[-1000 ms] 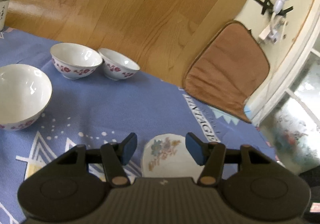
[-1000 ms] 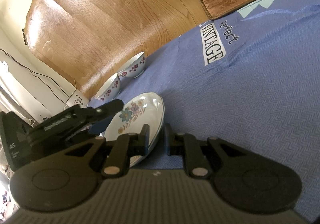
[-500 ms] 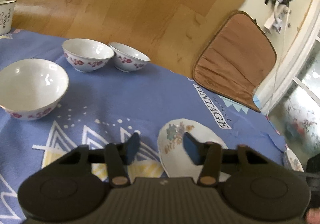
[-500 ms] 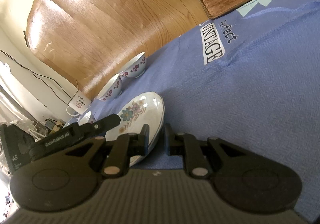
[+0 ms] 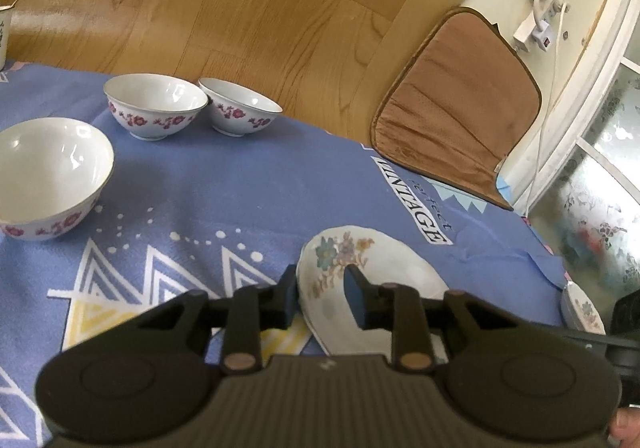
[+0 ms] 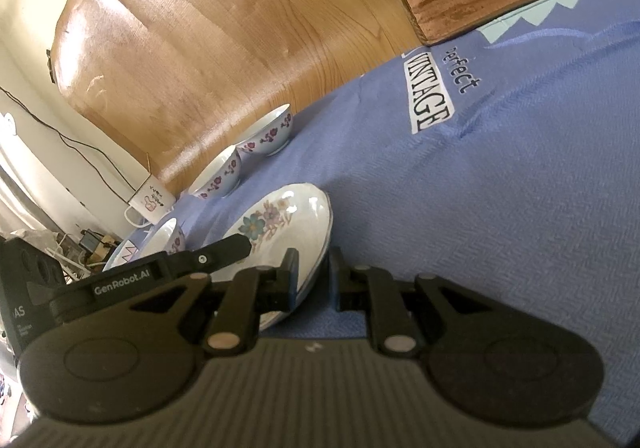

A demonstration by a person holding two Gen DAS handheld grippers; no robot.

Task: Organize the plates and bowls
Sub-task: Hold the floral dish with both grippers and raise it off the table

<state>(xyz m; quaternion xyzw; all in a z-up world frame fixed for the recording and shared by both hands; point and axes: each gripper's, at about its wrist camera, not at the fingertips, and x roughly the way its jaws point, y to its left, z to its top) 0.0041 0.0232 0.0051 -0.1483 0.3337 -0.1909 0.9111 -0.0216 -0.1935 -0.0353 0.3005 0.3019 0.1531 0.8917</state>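
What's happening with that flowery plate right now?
Right gripper clamped on floral plate rim. Left gripper straddles other edge, not closed. Nothing in the way.

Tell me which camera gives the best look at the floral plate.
The left wrist view: the floral plate faces the camera, showing its flower print and most of its face, with the left gripper straddling its near rim. The right wrist view sees it obliquely, tilted, with the right gripper clamped on its rim and the left gripper's finger across it.

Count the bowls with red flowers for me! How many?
3. Two small ones sit side by side at the cloth's far edge, and a bigger one sits nearer on the left. More may be hidden out of view.
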